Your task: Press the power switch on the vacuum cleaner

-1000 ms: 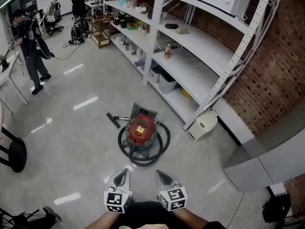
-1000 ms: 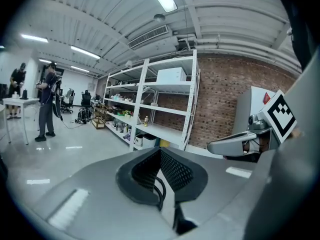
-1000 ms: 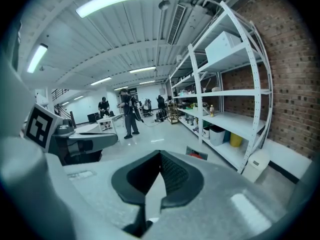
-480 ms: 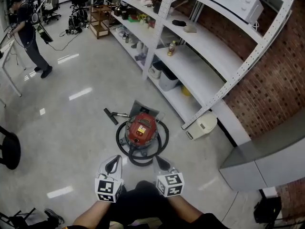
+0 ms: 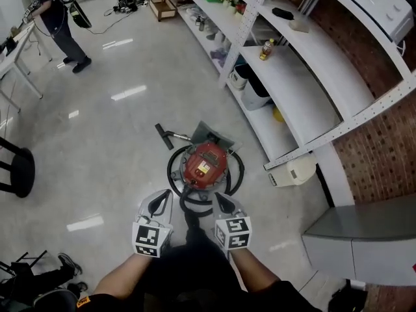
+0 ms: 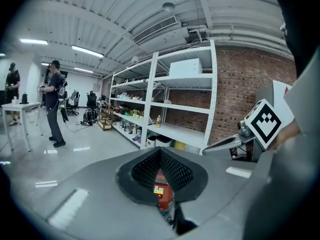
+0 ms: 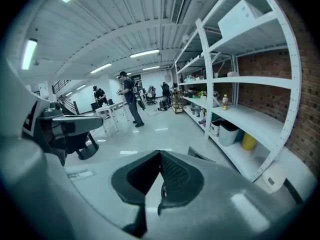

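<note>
A red canister vacuum cleaner [image 5: 204,164] stands on the glossy grey floor, ringed by its coiled black hose [image 5: 173,168]; a yellow label shows on its top. Both grippers are held side by side just short of the hose's near loop. My left gripper [image 5: 158,205] points at the vacuum's left side and is shut with nothing in it. My right gripper [image 5: 224,205] points at its right side, also shut and holding nothing. In the left gripper view the red vacuum [image 6: 161,193] shows through the slit under the left gripper [image 6: 161,156]. The right gripper [image 7: 161,160] faces open floor.
White metal shelving [image 5: 292,77] runs along the brick wall at right, with bins and bottles on it. A white appliance [image 5: 296,172] sits on the floor by its post. A grey cabinet [image 5: 364,233] stands near right. A person [image 5: 62,18] stands far left, near a black stool [image 5: 16,174].
The head view has come closer to the vacuum and tilted down. Both grippers have moved forward, so their tips now reach the hose's near loop. Both stay shut.
</note>
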Available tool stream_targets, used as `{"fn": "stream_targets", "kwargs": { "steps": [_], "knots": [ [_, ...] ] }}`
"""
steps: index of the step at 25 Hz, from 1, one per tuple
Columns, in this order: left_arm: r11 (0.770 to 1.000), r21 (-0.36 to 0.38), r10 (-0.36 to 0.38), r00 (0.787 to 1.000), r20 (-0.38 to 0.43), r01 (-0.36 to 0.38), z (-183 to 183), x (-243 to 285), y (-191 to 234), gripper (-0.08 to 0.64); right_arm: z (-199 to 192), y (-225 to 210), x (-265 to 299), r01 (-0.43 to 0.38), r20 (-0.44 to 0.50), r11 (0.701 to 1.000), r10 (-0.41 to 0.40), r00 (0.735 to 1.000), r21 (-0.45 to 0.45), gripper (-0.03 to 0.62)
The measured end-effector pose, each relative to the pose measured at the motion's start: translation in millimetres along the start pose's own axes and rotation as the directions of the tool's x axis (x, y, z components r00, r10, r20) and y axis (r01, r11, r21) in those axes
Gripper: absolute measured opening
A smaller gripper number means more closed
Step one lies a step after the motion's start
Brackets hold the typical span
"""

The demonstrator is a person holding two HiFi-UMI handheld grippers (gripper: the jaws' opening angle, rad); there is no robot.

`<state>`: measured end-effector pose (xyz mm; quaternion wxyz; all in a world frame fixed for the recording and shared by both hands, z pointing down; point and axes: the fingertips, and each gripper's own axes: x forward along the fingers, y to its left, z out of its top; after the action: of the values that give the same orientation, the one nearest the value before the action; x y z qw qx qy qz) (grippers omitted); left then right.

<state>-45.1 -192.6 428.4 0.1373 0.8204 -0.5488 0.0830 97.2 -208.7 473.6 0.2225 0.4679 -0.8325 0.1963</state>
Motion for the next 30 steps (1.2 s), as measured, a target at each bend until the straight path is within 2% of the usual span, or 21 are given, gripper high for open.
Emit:
{"fn": "stream_targets", "kwargs": {
  "steps": [2, 7, 11, 14, 17, 20, 27, 30],
  "knots": [
    [1.000, 0.000, 0.011, 1.000, -0.026, -0.011, -5, 25, -2, 0.015, -4, -14, 22, -0.029, -0.043, 1.000, 0.028, 0.999, -0.012, -0.008],
    [0.999, -0.028, 0.031, 0.990, -0.138, -0.035, -42, 70, -5, 0.015, -37, -39, 79, -0.083, -0.186, 0.997, 0.081, 0.979, 0.000, -0.008],
    [0.999, -0.043, 0.022, 0.972, -0.233, -0.033, -85, 106, -3, 0.015, -77, -58, 133, -0.114, -0.321, 0.993, 0.098, 0.942, -0.032, -0.008],
    [1.000, -0.014, 0.002, 0.949, -0.315, -0.007, -125, 133, 3, 0.014, -105, -72, 174, -0.132, -0.393, 0.990, 0.102, 0.914, -0.049, -0.008],
    [1.000, -0.006, 0.002, 0.926, -0.378, -0.005, -162, 152, 8, 0.011, -133, -79, 203, -0.156, -0.446, 0.986, 0.116, 0.888, -0.056, -0.008],
    [1.000, -0.017, 0.014, 0.912, -0.410, -0.023, -189, 166, 12, 0.009, -157, -80, 223, -0.179, -0.484, 0.982, 0.132, 0.865, -0.053, -0.008],
    [0.988, -0.064, 0.092, 0.874, -0.477, -0.138, -240, 180, 34, 0.009, -199, -82, 258, -0.198, -0.550, 0.980, 0.144, 0.823, -0.038, -0.008],
    [0.983, -0.080, 0.102, 0.863, -0.495, -0.162, -256, 184, 39, 0.009, -213, -86, 270, -0.197, -0.575, 0.980, 0.144, 0.805, -0.031, -0.008]
  ]
}}
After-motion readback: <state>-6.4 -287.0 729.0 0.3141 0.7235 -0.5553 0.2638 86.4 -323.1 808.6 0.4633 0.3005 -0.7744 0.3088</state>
